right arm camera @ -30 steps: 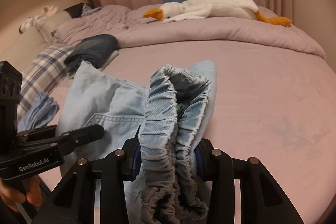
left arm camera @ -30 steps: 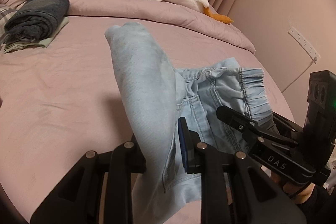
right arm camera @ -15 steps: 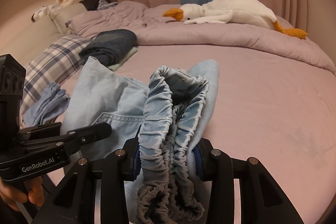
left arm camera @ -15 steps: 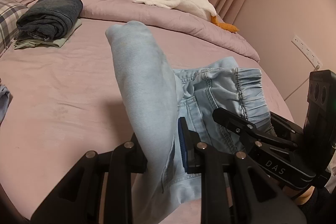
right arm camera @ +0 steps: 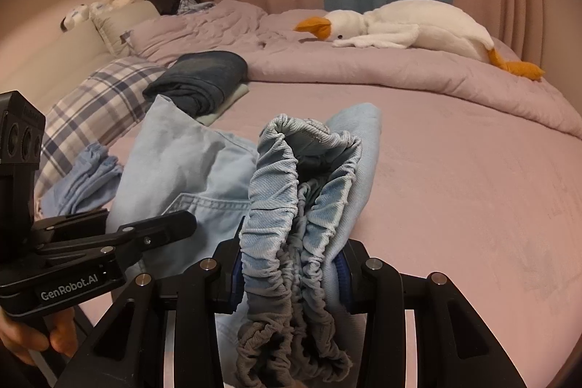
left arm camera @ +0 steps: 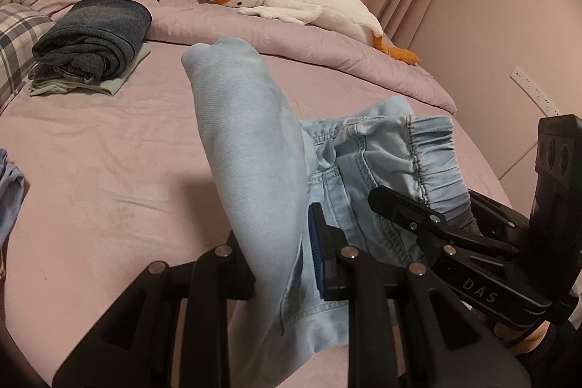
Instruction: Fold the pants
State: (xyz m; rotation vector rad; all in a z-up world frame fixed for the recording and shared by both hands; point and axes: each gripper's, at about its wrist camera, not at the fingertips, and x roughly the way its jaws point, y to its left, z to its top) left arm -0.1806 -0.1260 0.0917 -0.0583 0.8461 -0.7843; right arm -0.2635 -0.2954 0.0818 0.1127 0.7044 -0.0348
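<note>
From the left wrist view, my left gripper [left arm camera: 287, 264] is clamped on a fold of the light blue denim pants [left arm camera: 254, 148], and the cloth rises from between the fingers as a tall ridge in front of the lens. Compared with one second ago, the grip on the cloth looks the same, but the background has shifted: the stack of dark folded clothes [left arm camera: 91, 42] and the plush goose [left arm camera: 302, 2] now sit lower and more to the right in the frame, and more of the curtain shows. I judge from this that I am carrying the pants across the pink bed sheet [left arm camera: 109, 170] and not releasing them. The right gripper [left arm camera: 429, 228] appears at the right side, closed on the elastic waistband [left arm camera: 433, 155]. From the right wrist view, my right gripper [right arm camera: 291, 275] has its fingers pressed together on the bunched elastic waistband [right arm camera: 302, 191], which hangs down in front of the camera. Here also the grip is unchanged, while the plaid pillow [right arm camera: 94, 97] and a small blue garment [right arm camera: 87, 177] have come more into view at the left. The left gripper [right arm camera: 138, 235] holds the other side of the pants. So the pants are lifted between both grippers, just above the sheet, and I think the fold is not yet laid down.
</note>
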